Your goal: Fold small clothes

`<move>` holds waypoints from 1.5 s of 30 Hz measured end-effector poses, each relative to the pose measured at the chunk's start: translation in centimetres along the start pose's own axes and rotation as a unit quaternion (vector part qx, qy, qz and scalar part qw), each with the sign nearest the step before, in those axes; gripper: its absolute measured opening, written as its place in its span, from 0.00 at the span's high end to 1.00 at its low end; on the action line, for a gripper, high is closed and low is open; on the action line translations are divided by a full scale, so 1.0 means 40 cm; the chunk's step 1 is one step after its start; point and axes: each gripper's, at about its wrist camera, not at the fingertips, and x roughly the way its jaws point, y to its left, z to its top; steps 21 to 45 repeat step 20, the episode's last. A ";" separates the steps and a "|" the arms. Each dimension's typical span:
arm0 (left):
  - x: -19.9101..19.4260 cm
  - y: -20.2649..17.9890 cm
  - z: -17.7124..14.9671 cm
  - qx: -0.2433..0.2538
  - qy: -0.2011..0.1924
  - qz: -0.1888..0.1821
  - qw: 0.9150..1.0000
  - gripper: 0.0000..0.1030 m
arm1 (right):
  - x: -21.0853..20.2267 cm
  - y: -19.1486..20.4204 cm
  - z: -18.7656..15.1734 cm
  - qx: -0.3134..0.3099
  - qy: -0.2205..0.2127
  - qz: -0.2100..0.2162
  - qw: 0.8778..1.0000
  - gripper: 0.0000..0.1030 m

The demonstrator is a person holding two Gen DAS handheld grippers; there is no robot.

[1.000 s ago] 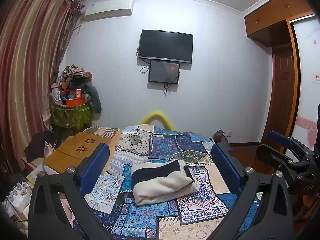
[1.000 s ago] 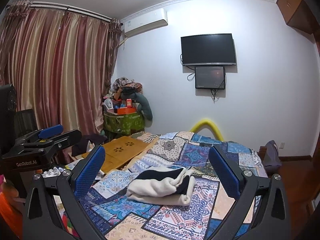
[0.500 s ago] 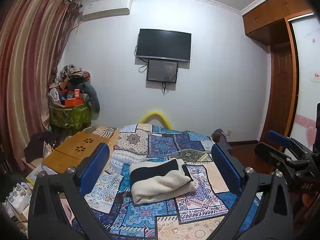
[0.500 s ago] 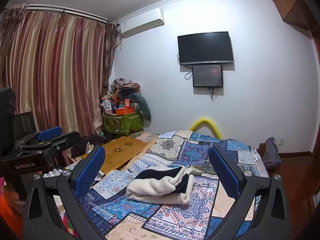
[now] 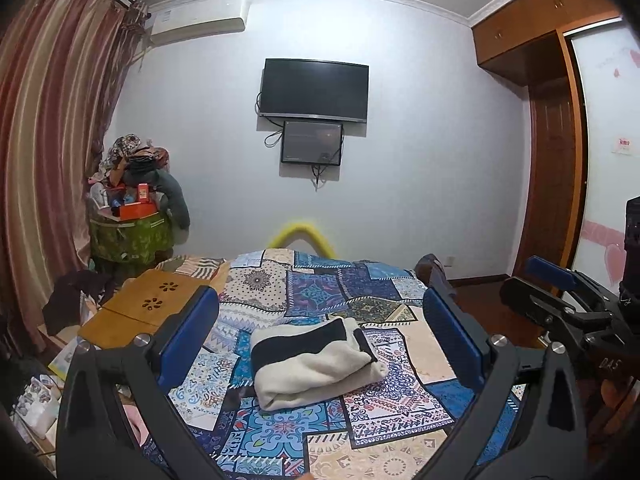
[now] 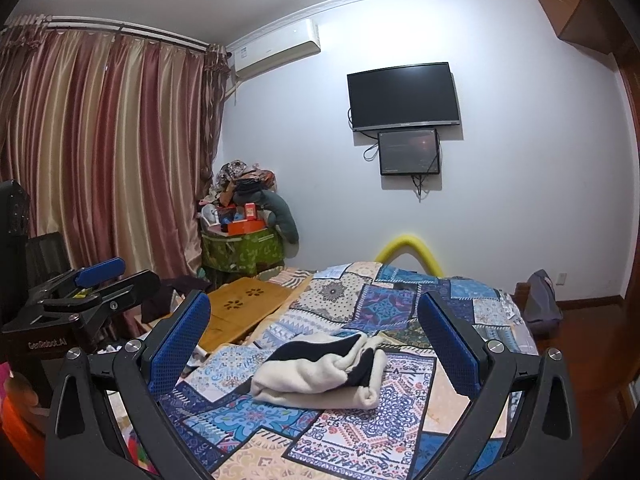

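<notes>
A folded cream and black garment (image 5: 316, 362) lies on the patchwork bedspread (image 5: 320, 292); it also shows in the right wrist view (image 6: 320, 372). My left gripper (image 5: 318, 338) is open and empty, held back from and above the garment. My right gripper (image 6: 314, 334) is open and empty, also held back from it. The right gripper also shows at the right edge of the left wrist view (image 5: 560, 300). The left gripper shows at the left edge of the right wrist view (image 6: 92, 284).
A low wooden table (image 5: 152, 308) stands left of the bed. A green bin piled with clutter (image 5: 128, 236) sits in the corner by the curtains (image 5: 44, 160). A TV (image 5: 314, 90) hangs on the far wall. A wardrobe and door (image 5: 556, 184) are at the right.
Both grippers have drifted slightly; the view shifts a little. The garment has not moved and both grippers stay open.
</notes>
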 end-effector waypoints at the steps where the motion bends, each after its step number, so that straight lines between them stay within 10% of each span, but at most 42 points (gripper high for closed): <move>1: -0.001 0.000 0.001 0.000 0.000 -0.001 1.000 0.00 | 0.000 -0.001 0.000 0.000 0.000 0.000 1.000 0.00; 45: 0.021 -0.008 -0.001 0.002 0.017 -0.009 1.000 0.00 | 0.011 -0.007 0.000 0.006 0.006 -0.002 1.000 0.00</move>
